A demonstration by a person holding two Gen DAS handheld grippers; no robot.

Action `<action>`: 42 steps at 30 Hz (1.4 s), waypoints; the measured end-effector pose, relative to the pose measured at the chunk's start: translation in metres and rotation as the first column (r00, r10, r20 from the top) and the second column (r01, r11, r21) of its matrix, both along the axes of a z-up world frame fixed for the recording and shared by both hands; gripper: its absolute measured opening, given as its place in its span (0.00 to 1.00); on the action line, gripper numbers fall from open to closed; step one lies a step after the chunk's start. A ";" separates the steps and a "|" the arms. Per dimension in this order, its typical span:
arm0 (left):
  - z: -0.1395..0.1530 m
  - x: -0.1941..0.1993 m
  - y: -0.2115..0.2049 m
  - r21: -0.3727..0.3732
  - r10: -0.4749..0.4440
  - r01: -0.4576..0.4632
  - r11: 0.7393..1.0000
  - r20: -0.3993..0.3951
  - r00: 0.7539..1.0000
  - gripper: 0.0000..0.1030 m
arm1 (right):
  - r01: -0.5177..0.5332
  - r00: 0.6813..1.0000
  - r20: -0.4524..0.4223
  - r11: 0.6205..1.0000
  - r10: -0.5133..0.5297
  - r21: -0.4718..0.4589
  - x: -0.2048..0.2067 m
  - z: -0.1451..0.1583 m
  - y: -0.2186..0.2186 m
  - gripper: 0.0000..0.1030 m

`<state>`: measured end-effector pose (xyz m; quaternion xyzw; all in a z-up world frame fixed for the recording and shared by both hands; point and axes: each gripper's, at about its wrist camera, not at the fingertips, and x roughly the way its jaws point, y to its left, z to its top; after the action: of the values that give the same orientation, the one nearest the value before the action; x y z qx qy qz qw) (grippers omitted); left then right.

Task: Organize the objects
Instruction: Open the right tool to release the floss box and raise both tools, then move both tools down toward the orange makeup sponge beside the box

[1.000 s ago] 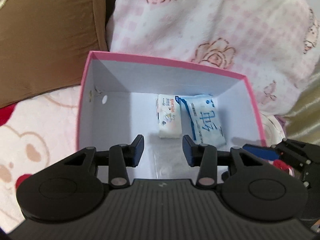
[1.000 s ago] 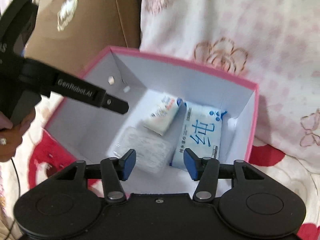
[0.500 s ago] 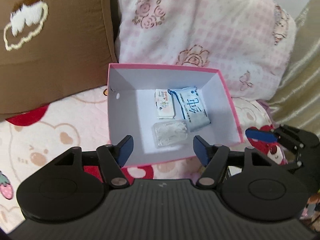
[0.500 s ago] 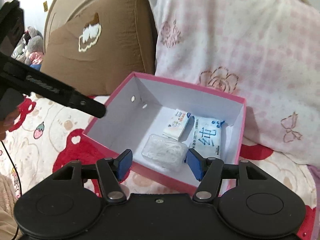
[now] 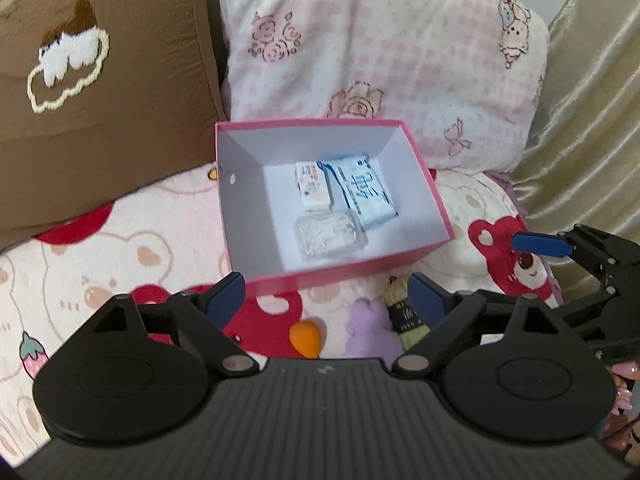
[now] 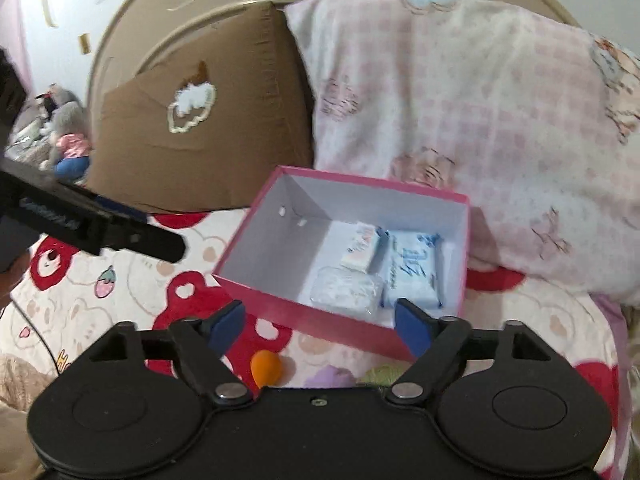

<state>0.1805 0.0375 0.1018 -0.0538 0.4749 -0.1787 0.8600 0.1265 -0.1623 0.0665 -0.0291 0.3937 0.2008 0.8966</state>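
Biggest risk from here, probably: the loose stuff just in front of the pink box (image 5: 348, 276) gets grabbed badly. The orange egg-shaped thing (image 5: 306, 338) is round and looks squishy, so it could be squirted out of a pinch that isn't centred. The purple plush (image 5: 368, 334) and the yellow-green yarn skein (image 5: 404, 312) are lying right against each other, so one could easily be dragged along with the other. All three are sat on a soft bear-print blanket (image 5: 120, 256), which would give under any push, and the near wall of the box could be knocked or tipped if something is carried in too low.

Both grippers are empty. The left gripper (image 5: 324, 294) has its jaws opening, nothing between them, and the same goes for the right gripper (image 6: 320, 322): jaws spreading, nothing clamped.

The box itself is sat on the blanket, far side up against a pink checked pillow (image 5: 380, 48), with a brown cushion (image 5: 100, 92) to the far left. White inside, pink outside, no lid seen. Three things are packed to its right side: a small white tissue pack (image 5: 314, 190), a blue-and-white wet wipes pack (image 5: 366, 192) just right of it, and a clear plastic case of white bits (image 5: 330, 234) at the near end. The left half is bare.
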 end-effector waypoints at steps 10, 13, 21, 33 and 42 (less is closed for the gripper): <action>-0.014 -0.032 0.007 0.022 -0.040 0.040 0.999 -0.001 0.999 0.91 | 0.008 1.000 0.003 0.998 -0.007 -0.058 -0.035 0.004 0.006 0.89; -0.020 -0.041 0.009 0.010 -0.063 0.063 0.998 -0.015 0.998 0.91 | -0.014 1.000 -0.006 0.994 0.013 -0.104 -0.045 0.006 0.015 0.89; -0.035 -0.063 0.011 -0.047 -0.124 0.124 0.991 0.009 0.992 0.91 | -0.066 0.997 0.032 0.995 0.069 -0.078 -0.065 0.005 0.028 0.89; -0.082 -0.057 0.033 -0.117 0.035 -0.036 0.993 -0.007 0.999 0.90 | -0.103 0.993 -0.047 0.993 0.106 0.062 -0.076 -0.040 0.033 0.88; -0.107 -0.057 0.045 -0.148 0.040 -0.048 0.988 -0.061 0.997 0.90 | -0.187 0.982 -0.028 0.980 0.189 0.066 -0.078 -0.051 0.056 0.88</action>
<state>0.1234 0.0822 -0.0047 -0.1336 0.4835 -0.1930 0.8433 0.0487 -0.1059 0.0155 -0.0345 0.3981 0.2973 0.8671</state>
